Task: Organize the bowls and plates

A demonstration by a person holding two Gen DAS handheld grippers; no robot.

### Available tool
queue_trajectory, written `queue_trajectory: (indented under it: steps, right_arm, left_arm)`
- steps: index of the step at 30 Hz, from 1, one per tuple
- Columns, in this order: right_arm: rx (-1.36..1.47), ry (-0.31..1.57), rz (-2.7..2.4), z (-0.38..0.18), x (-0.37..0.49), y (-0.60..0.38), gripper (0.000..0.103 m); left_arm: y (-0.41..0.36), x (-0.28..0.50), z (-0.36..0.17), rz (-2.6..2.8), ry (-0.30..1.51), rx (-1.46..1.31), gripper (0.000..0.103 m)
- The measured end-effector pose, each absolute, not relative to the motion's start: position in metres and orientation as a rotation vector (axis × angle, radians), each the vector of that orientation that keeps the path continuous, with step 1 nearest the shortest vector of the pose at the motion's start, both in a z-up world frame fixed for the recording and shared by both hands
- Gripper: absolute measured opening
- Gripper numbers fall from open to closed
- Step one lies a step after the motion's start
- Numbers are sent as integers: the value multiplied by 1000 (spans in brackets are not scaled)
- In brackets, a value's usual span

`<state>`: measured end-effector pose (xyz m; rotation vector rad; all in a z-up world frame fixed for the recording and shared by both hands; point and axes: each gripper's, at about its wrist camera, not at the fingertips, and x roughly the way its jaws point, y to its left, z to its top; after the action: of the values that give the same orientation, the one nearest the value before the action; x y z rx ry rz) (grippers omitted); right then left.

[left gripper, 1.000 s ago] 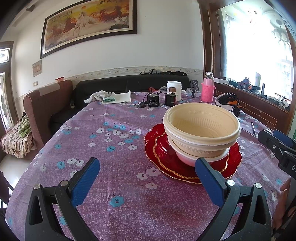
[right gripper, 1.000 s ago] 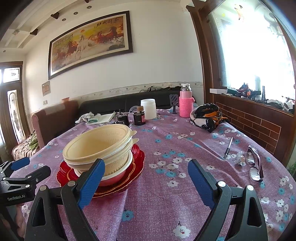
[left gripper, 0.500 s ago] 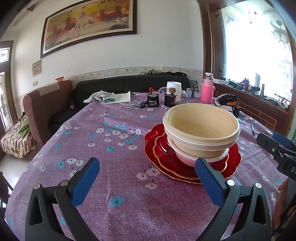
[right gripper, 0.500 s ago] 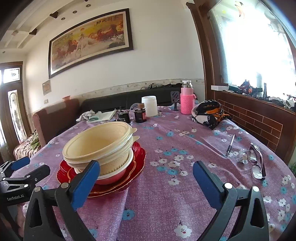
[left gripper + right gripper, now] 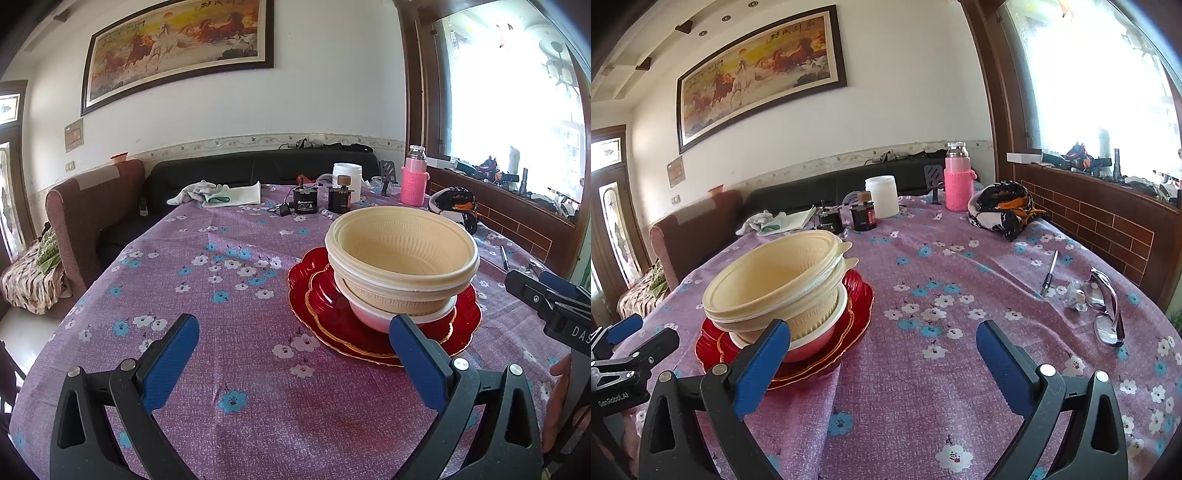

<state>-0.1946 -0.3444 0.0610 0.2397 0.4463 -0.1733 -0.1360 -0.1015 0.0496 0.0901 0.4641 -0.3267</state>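
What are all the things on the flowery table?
Cream bowls: two, nested, top of stack.
Pink bowl: one, under them.
Red plates: two, stacked, bottom.
Bottle: one, pink sleeve, far edge.
White jar: one, beside two dark jars.
Cloth: white, far left.
Pen: one, right.
Glasses: one, right edge.
Left tongs: blue pads, open.
Right tongs: blue pads, open, just widened, nothing between.
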Motion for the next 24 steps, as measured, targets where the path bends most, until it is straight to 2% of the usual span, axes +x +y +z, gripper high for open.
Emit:
queue_trajectory:
  steps: [10, 19, 24]
  right_arm:
    - [248, 449, -179, 62, -195, -346, 102]
    - [249, 458, -179, 62, -194, -346, 102]
    - [248, 462, -181, 61, -193, -347, 102]
  left_arm:
    - [-101, -140, 53, -327, 468, 105, 103]
    - [-93, -129, 47, -364, 629, 85, 103]
    - [-95, -139, 54, -301, 578, 185, 103]
